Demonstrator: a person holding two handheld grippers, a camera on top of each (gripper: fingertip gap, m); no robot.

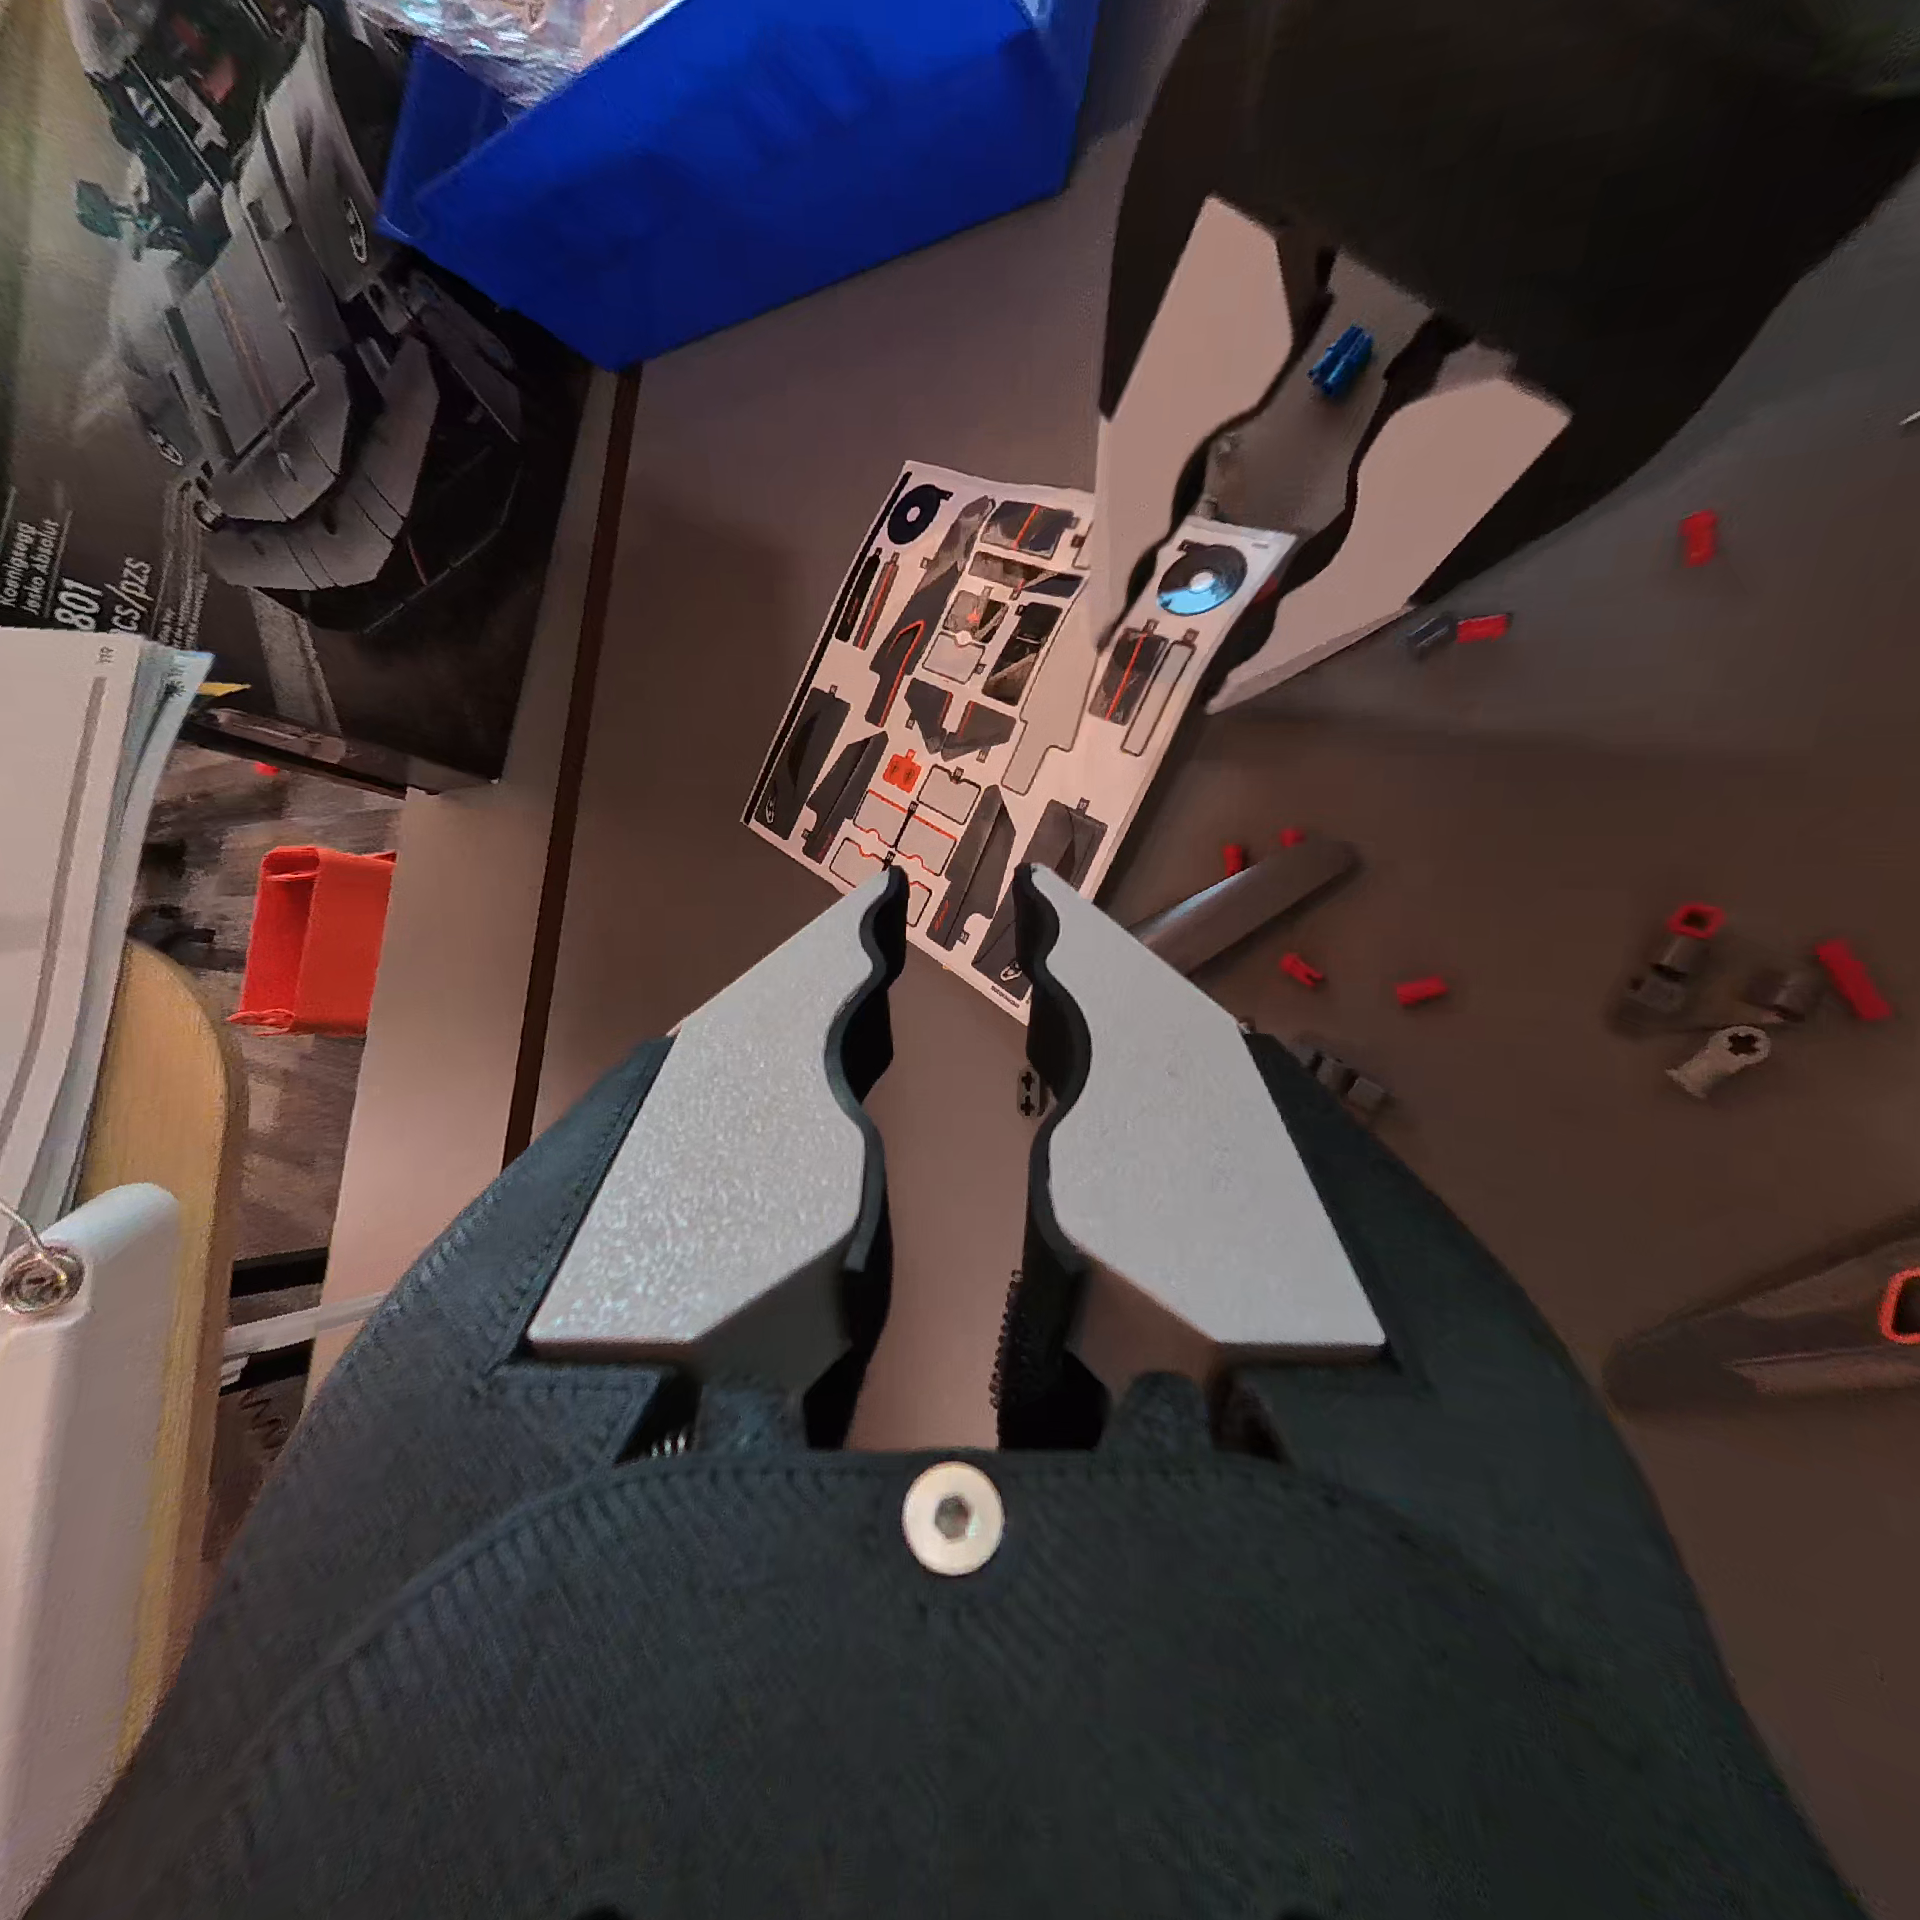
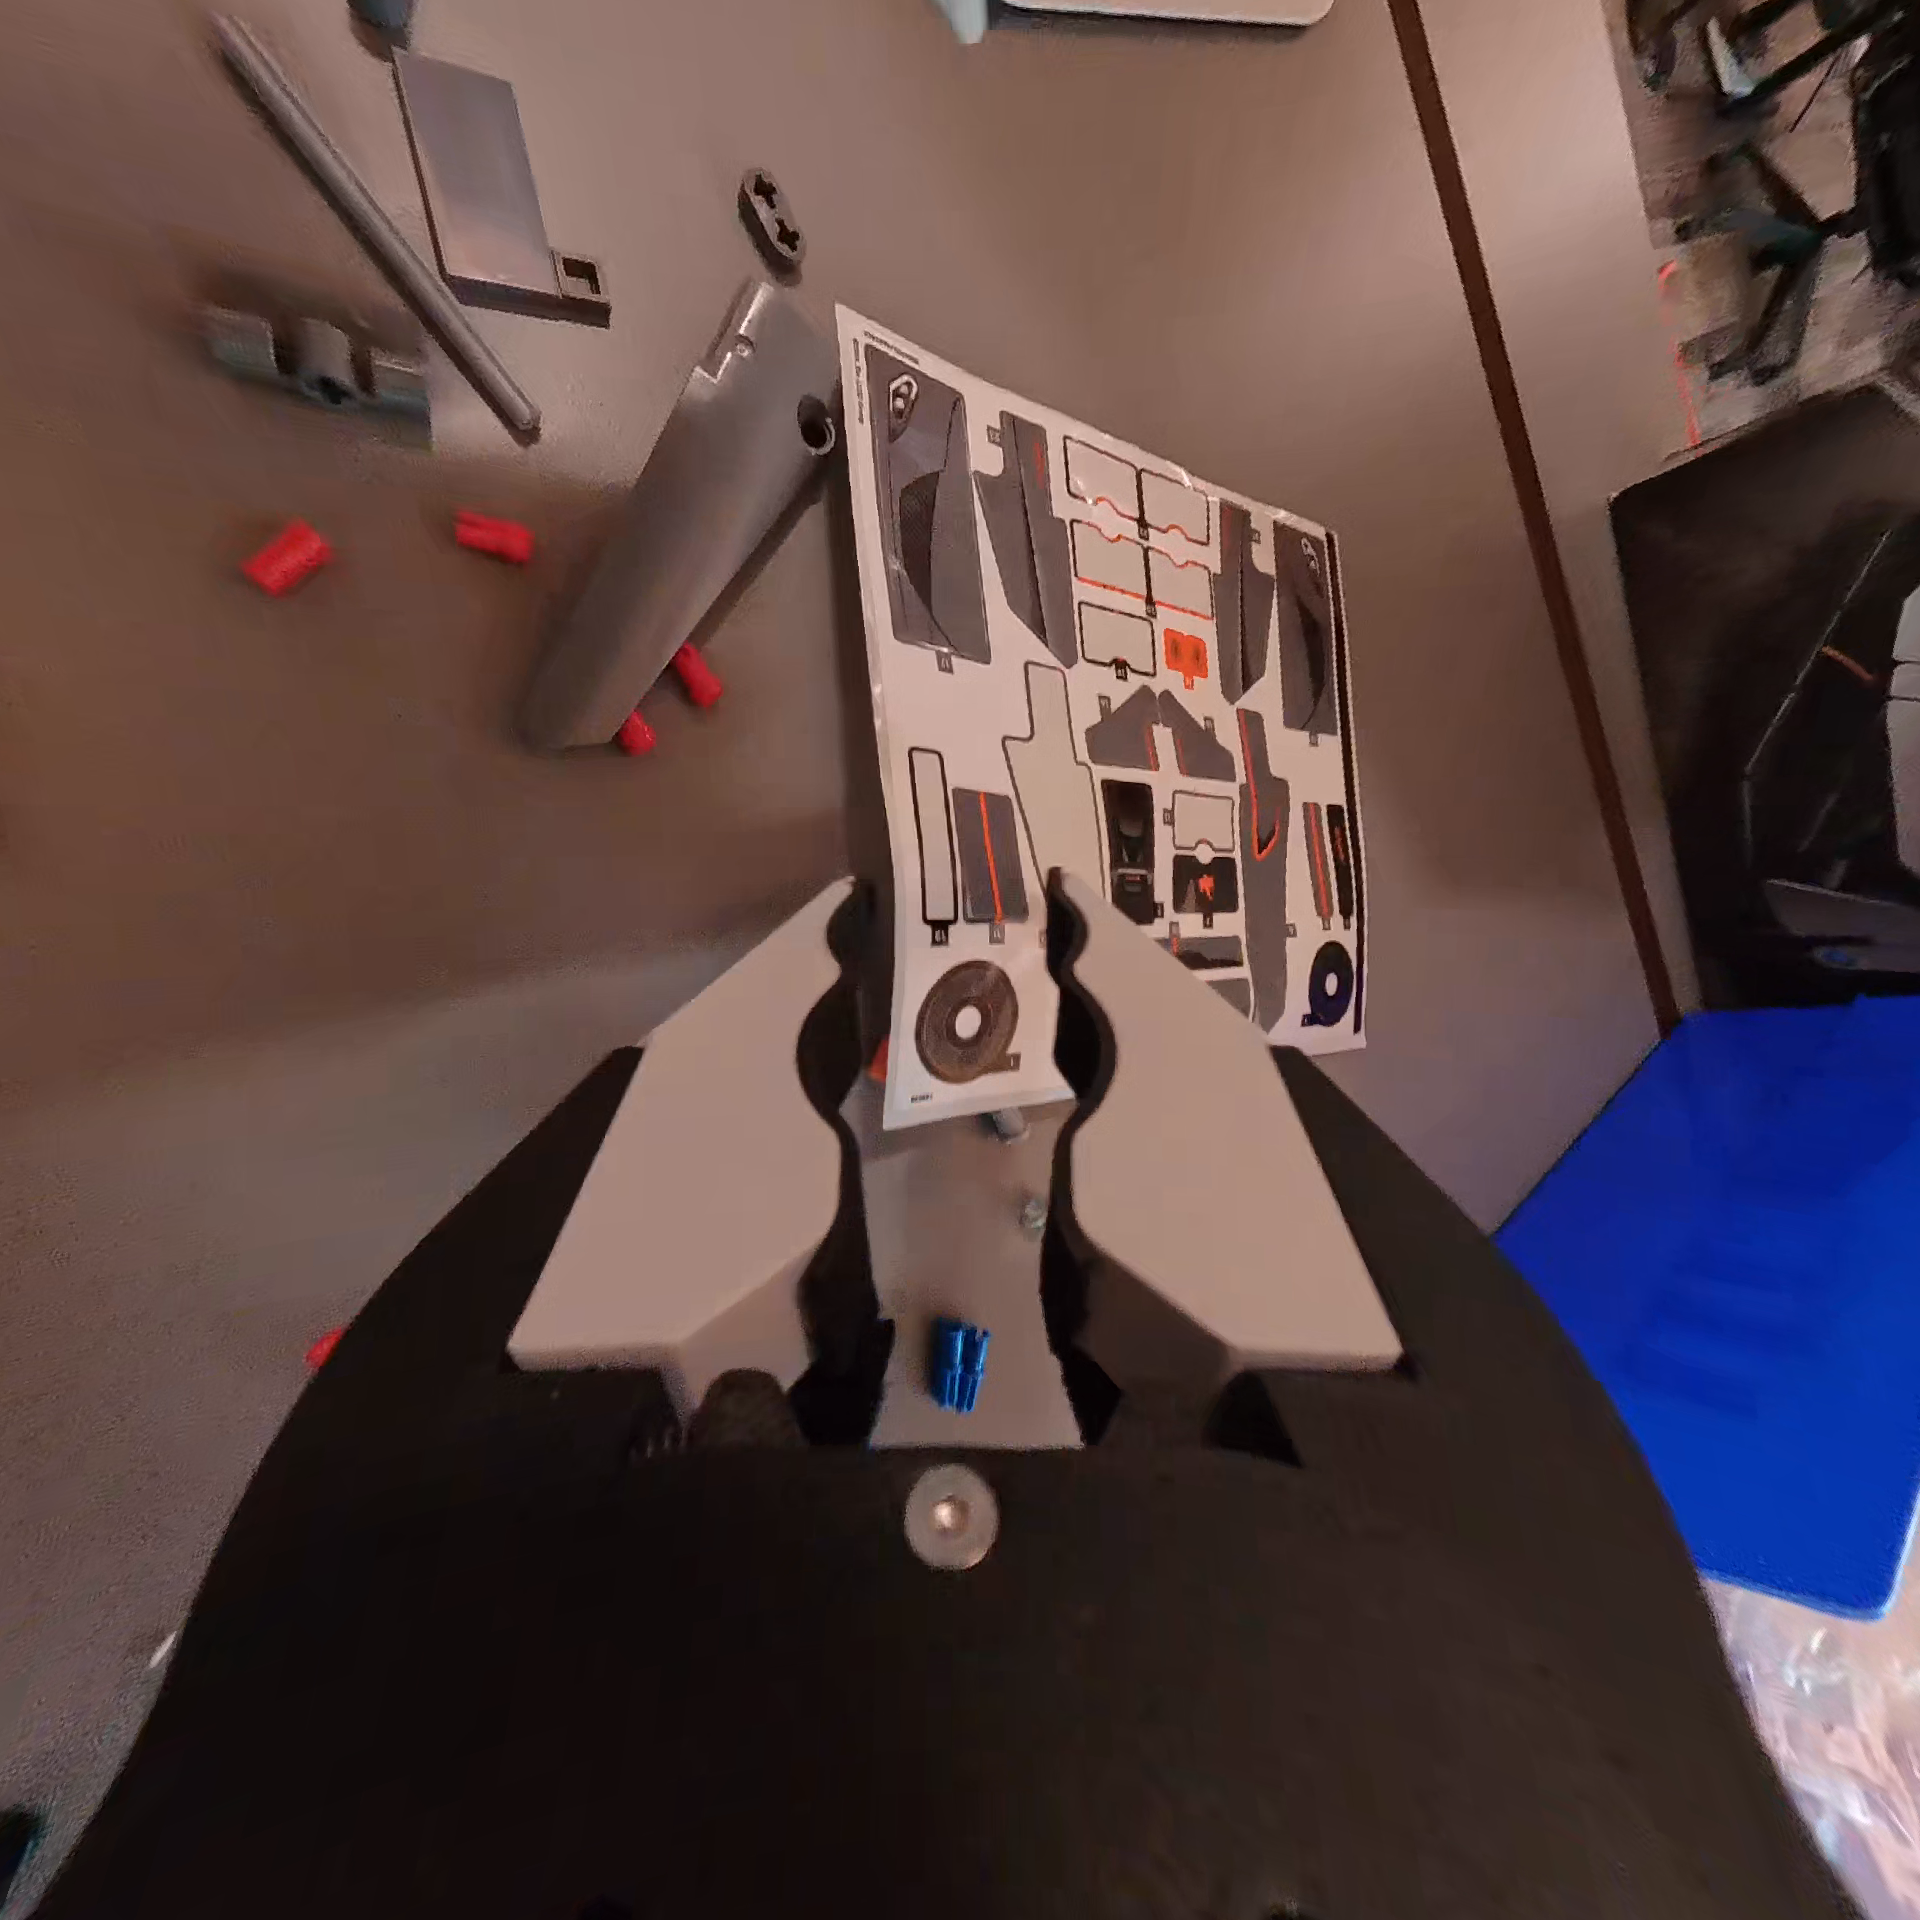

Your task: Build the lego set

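A white sticker sheet (image 1: 956, 707) lies on the grey table, its far corner curled up. My left gripper (image 1: 958, 888) is open and empty, with its tips just above the sheet's near edge. My right gripper (image 2: 951, 894) is open and straddles the sheet's (image 2: 1101, 675) raised corner; it also shows in the left wrist view (image 1: 1226, 561). I cannot tell whether its fingers touch the sheet. A small blue pin (image 2: 958, 1363) lies on the table between the right fingers, near their base, and shows in the left wrist view (image 1: 1340, 358).
A long grey panel (image 2: 686, 561), a grey axle (image 2: 384, 229), a flat grey panel (image 2: 488, 187), a black gear (image 2: 774, 213) and red pins (image 2: 494, 538) lie scattered. A blue bag (image 1: 727, 156), the set's box (image 1: 260, 364), a booklet (image 1: 62, 883) and an orange bin (image 1: 312, 935) are near the table edge (image 1: 571, 779). My left tips are about 20 cm from the small blue pin (image 2: 958, 1363), my right tips only 9 cm. It is also in sight in the left wrist view (image 1: 1345, 355).
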